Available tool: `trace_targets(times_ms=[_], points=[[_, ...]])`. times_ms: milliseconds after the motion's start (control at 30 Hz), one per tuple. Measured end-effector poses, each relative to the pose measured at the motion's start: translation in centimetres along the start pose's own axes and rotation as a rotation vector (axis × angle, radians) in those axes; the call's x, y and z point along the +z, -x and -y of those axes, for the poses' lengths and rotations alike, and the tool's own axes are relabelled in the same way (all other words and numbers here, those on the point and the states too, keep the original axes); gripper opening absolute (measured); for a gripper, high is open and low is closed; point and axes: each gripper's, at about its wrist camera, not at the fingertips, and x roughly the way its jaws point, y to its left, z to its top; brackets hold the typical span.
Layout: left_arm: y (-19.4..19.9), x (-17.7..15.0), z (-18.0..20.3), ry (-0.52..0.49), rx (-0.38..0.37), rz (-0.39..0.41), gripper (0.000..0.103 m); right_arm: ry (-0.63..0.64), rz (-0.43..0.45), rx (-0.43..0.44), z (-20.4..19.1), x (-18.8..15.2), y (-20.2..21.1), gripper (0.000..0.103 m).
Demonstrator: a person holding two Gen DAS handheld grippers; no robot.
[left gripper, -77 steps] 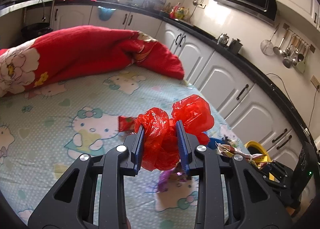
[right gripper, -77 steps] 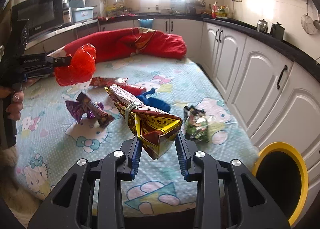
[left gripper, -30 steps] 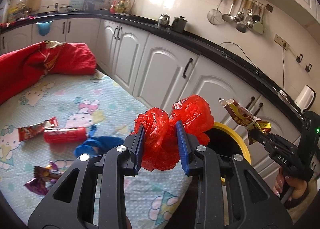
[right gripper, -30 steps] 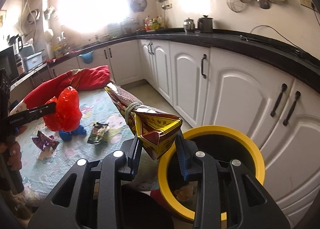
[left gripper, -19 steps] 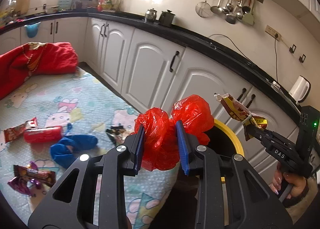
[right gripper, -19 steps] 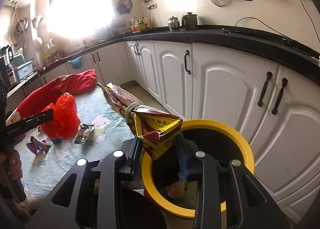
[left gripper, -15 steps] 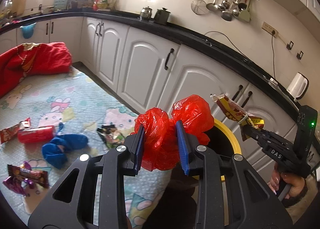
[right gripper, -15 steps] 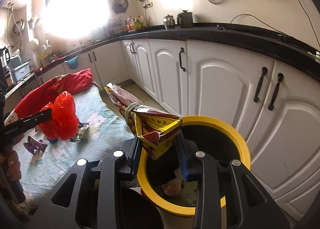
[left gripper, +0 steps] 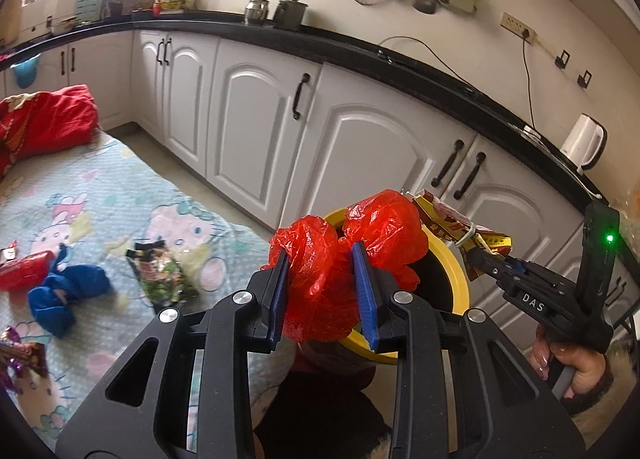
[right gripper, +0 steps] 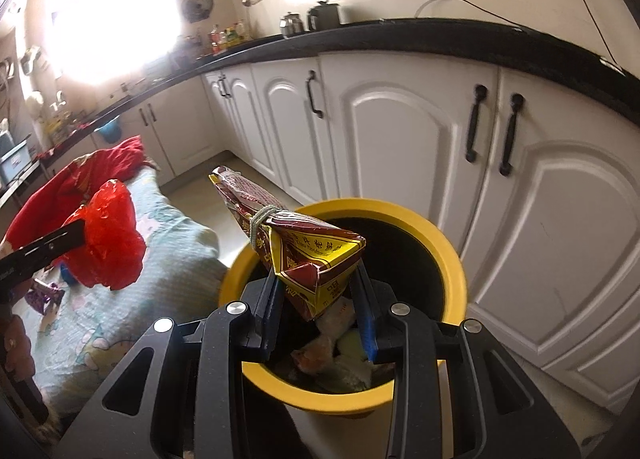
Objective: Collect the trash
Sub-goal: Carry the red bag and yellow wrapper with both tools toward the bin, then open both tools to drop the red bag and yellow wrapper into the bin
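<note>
**Both grippers loaded at the bin, nothing dropped yet**

The right gripper (right gripper: 320,299) is clamped on a brown and yellow snack bag (right gripper: 304,255) tied round with a band, and it hangs directly over the mouth of the yellow bin (right gripper: 452,259). The bag sits upright between the blue pads, its lower corner inside the line of the rim. The left gripper (left gripper: 324,291) is clamped on a crumpled red plastic bag (left gripper: 344,247), which bulges out above and to both sides of the jaws. From the left wrist view it is at the near edge of the bin; from the right wrist view it appears off to the left of the rim, over the bed, so it is probably not yet above the opening.

The bin already holds some rubbish at the bottom: pale, crumpled wrappers, too blurred to name. I would judge the task to be partly done. Two pieces are in the air and a release away from being binned, the snack bag first.

What is left lies on the bed (left gripper: 100,195) with the cartoon-cat sheet: a green wrapper (left gripper: 162,279) nearest the bin, a blue bundle (left gripper: 64,295) beside it, a red packet (left gripper: 24,271) at the left edge, and a purple wrapper (left gripper: 16,355) lower down. A red quilt (left gripper: 44,119) is heaped at the far end and looks like bedding, not trash. So at least four more pick-ups appear to remain after these two drops.
</note>
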Motion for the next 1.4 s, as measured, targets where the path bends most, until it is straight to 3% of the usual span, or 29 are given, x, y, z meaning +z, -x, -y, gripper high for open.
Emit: trace_targets(times_ms=[767, 1400], points=[[-5.8, -1.4, 3.9, -0.070, -0.021, -0.087, 0.023, -0.113, -0.055, -0.090, 3.8, -1.3, -1.2, 0.031], [-10.3, -2.4, 5.1, -0.095, -0.008, -0.167, 0.023, -0.097, -0.095, -0.142, 4.1, -2.1, -3.1, 0.031]])
